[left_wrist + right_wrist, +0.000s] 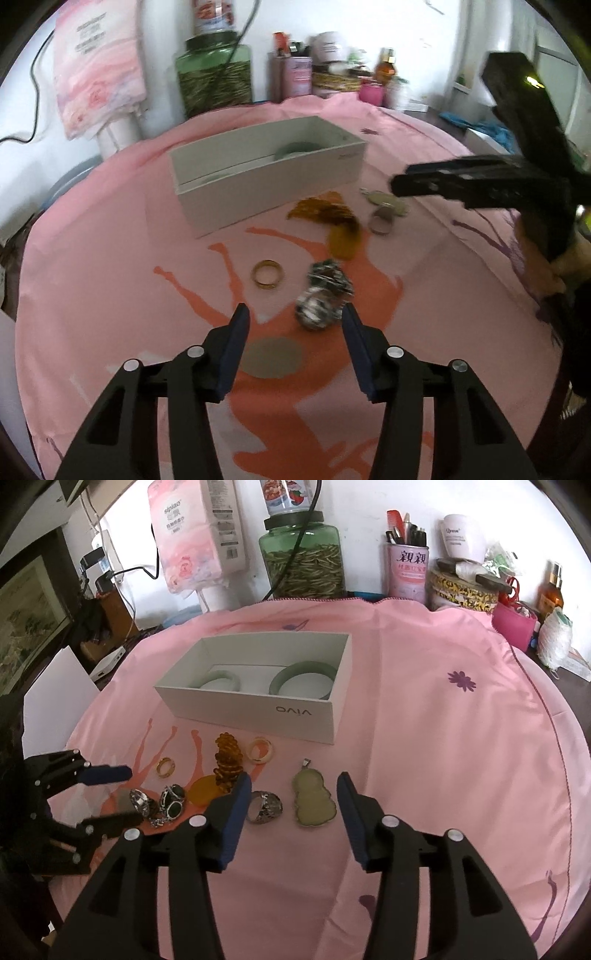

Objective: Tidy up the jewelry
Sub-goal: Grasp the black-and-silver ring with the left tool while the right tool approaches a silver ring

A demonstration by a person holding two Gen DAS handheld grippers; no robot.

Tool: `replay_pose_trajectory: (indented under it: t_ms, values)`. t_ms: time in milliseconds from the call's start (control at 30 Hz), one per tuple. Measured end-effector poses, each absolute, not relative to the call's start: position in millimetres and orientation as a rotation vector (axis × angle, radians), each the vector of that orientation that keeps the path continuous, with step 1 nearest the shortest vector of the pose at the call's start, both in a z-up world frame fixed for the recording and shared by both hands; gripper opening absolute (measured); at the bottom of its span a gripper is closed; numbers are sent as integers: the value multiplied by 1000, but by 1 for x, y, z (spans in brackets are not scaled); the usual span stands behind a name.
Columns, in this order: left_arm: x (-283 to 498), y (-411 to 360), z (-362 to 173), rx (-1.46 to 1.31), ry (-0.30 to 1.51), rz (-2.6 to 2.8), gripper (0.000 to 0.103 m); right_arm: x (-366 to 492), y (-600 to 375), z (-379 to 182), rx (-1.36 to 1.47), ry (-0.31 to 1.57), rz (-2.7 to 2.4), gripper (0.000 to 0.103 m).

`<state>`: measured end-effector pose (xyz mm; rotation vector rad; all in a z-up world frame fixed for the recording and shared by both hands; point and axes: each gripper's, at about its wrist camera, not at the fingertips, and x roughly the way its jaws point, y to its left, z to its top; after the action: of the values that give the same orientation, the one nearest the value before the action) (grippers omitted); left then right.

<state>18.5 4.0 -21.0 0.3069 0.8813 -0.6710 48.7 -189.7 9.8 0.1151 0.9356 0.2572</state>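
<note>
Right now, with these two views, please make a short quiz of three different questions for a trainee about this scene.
1. True or false: the white box already holds two green bangles.
2. Which lies between the right gripper fingers?
A. gold ring
B. pale gourd pendant
C. comb
3. Fill in: the left gripper is over the ____ cloth.

Key: 1 true; 2 B; 3 pink.
</note>
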Motion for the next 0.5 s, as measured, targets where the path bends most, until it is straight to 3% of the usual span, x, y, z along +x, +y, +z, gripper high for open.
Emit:
replay_pose_trajectory:
  t_ms: [133,333,500]
  values:
    - [14,-5,-27,348,873,-666,51,48,-189,10,114,935,259,47]
    - [18,-9,-31,343,889,-644,23,47,-185,8,102,939,263,47]
    - [35,10,-24,264,900,-572,18,48,-183,7,100,944,273,47]
